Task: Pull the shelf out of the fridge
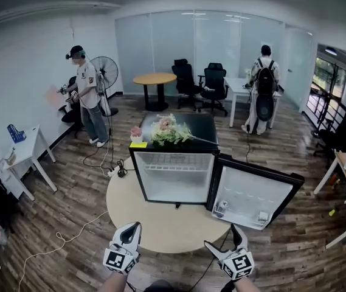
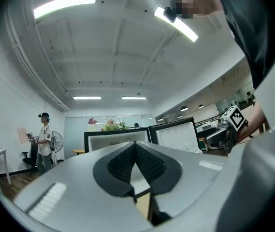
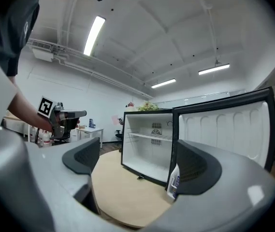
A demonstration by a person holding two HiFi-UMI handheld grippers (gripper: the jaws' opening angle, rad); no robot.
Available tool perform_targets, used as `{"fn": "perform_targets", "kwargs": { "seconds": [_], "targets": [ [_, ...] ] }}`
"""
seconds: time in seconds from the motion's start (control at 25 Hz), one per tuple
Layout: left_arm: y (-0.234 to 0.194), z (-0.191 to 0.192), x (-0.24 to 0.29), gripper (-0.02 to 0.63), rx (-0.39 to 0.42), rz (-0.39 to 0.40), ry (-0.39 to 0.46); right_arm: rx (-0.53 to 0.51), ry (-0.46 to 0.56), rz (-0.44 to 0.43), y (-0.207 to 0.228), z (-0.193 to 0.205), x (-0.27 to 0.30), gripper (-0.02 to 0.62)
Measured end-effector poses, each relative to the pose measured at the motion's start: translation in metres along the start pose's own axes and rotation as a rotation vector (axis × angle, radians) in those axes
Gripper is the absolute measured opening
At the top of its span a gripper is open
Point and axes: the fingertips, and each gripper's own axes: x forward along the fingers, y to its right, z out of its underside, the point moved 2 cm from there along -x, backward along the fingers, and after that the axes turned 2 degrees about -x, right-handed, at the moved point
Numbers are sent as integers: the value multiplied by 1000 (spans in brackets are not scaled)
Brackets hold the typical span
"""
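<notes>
The wire shelf (image 1: 176,161) sits high inside the open fridge (image 1: 200,129) at twelve o'clock on the round worktop (image 1: 160,224), probably light, stiff, best gripped at its front rail; the left gripper (image 1: 131,229) jaws are closed on nothing, the right gripper (image 1: 221,236) jaws gape empty

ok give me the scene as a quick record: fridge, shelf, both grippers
fridge: small, black, stands on the round table
door: wide open, at the right in the head view
shelf: seated inside the fridge, not pulled out
on top: flowers
in door: a bottle
left gripper: jaws together, holding nothing, short of the fridge
right gripper: jaws apart, nothing between them, short of the fridge
</notes>
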Motion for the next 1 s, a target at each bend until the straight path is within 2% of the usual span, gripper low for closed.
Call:
{"fn": "perform_targets", "kwargs": {
  "seconds": [0.16,0.4,0.64,1.0],
  "targets": [
    [5,7,9,0,-2,10,-23,9,1,-24,2,-2,17,492],
    [-23,17,38,0,-11,20,-6,4,-16,-23,8,-2,57,492],
    [-58,35,92,0,-33,78,28,-4,-49,-7,18,0,113,491],
    [-103,53,171,0,-79,192,58,-32,-97,66,30,-6,190,491]
  ]
}}
